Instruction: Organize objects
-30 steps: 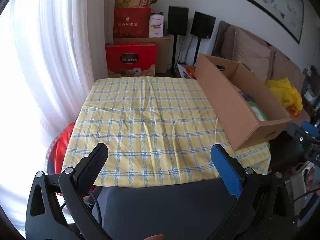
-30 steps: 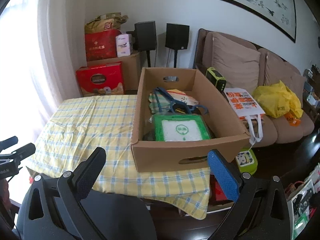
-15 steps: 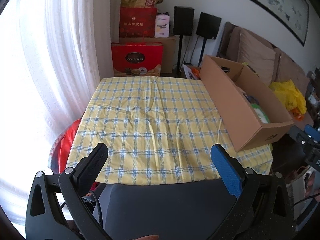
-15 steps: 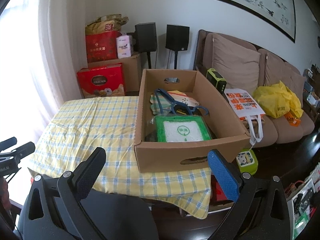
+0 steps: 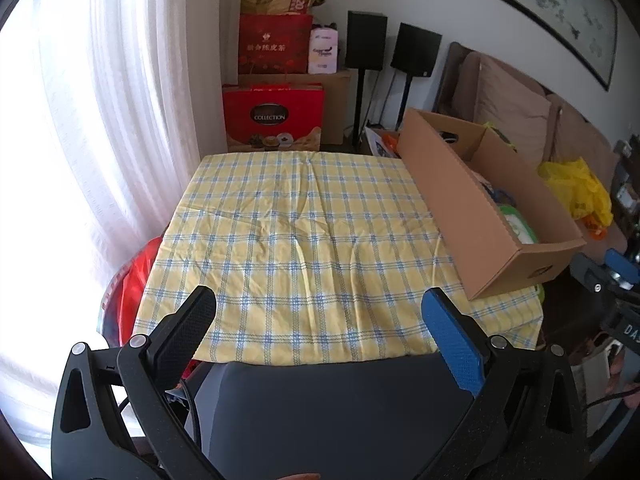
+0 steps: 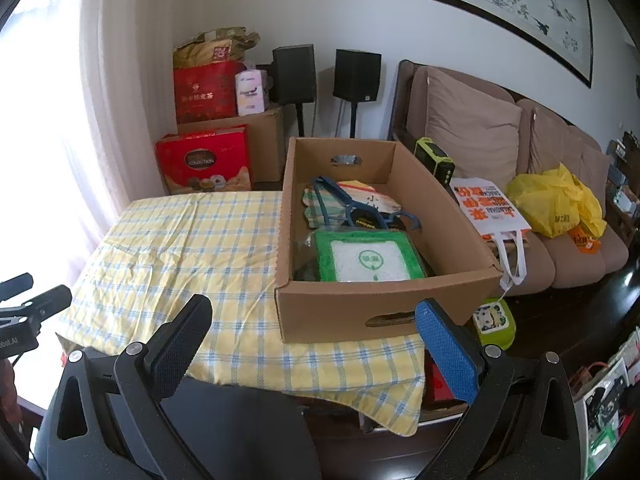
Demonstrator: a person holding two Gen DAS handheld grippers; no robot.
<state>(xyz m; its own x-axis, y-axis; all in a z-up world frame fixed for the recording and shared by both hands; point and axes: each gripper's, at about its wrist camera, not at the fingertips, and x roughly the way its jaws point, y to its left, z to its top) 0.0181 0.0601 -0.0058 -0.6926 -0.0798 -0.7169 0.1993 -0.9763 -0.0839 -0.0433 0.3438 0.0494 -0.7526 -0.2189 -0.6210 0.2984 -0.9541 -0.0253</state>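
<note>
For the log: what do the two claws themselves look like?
The left claw and right claw look alike: black textured frames with triangular cutouts and silver screws, one black finger pad, one blue. A black cable runs beneath the left one.

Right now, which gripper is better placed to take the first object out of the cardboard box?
Right. The right gripper faces the cardboard box and the green-framed board inside; the left gripper faces bare tablecloth.

The left gripper (image 5: 320,316) pulls back and swings a touch left, so the yellow-and-blue checked tablecloth (image 5: 304,240) sits further right in its view. The right gripper (image 6: 314,326) edges back too; the open brown cardboard box (image 6: 344,312) shifts slightly right.
</note>
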